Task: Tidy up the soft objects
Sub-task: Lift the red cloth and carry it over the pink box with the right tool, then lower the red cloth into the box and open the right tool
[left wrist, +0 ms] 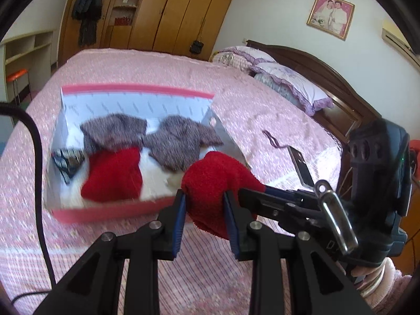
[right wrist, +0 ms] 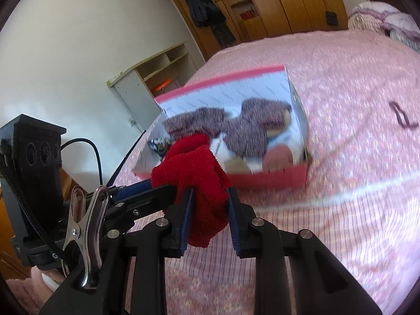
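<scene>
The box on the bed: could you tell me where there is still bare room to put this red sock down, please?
Inside the box, white floor shows between the red sock already lying there and the grey socks, and along the near wall. The far half is crowded with grey socks, the left corner with a patterned piece. The bedspread right of the box is bare up to a dark cord.
</scene>
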Motion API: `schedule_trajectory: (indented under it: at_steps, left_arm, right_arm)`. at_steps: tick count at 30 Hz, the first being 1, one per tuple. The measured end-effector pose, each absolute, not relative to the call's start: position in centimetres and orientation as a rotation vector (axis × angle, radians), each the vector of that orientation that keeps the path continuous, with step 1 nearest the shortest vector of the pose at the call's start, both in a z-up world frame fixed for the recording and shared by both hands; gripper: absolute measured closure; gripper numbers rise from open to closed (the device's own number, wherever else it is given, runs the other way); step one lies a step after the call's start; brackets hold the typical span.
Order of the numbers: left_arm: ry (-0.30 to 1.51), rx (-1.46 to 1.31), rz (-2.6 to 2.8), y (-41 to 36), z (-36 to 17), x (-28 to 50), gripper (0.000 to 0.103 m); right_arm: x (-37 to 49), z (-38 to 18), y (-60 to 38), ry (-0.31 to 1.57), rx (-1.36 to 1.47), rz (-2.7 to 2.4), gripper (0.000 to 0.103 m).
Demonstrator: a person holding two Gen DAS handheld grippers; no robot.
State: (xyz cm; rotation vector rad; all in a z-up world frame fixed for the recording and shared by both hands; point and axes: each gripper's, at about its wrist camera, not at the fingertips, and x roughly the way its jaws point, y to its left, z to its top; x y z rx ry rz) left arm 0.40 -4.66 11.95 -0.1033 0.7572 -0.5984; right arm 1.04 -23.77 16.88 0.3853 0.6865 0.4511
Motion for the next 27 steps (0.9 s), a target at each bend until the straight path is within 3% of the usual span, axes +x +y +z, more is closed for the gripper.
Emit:
schedule_trajectory:
  at_steps: [12,27]
  left_arm:
    - [0.694,-0.043,-0.545,-5.6,13.5,5.0,0.074]
    - [0.723,-0.044,-0.5,-6.2,11.3,10.0,0.074]
  right_arm:
    - [5.7,18.6,-23.8,0.62,0.332,0.422,0.076]
    - [10.6,16.6,-23.8,0.647,0.333,0.388,0.076]
